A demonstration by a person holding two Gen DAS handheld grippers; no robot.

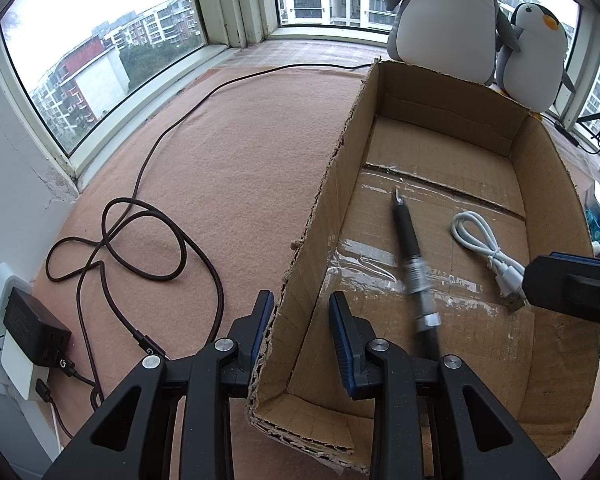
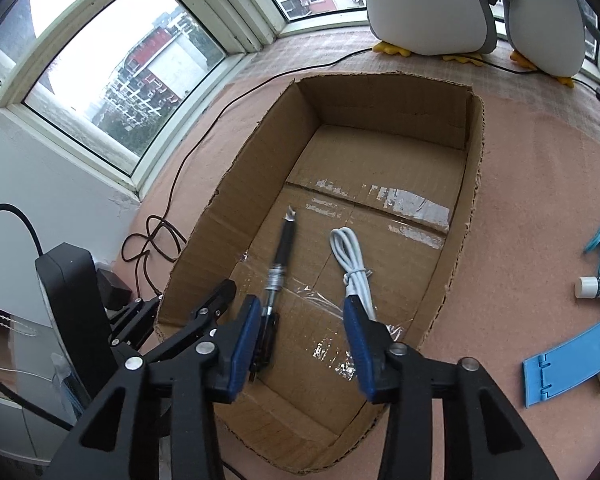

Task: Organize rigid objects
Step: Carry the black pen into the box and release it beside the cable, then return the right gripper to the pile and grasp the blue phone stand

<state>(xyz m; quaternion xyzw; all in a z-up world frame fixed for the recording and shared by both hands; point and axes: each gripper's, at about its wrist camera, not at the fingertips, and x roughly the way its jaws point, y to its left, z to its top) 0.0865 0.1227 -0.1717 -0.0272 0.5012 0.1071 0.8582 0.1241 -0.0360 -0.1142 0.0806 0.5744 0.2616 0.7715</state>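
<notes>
Right gripper open above black, metal-collared pen, blurred.

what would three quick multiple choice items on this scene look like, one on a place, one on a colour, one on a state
1. Where does the pen lie?
A in the cardboard box
B on the windowsill
C on a penguin

2. What colour is the coiled cable in the box?
A red
B white
C green

3. What does the left gripper do?
A hangs clear
B holds the pen
C clamps the box wall

Key: 1 A, it rests on the box floor; 2 B, the coil is white; 3 C, its fingers straddle the wall.
</notes>
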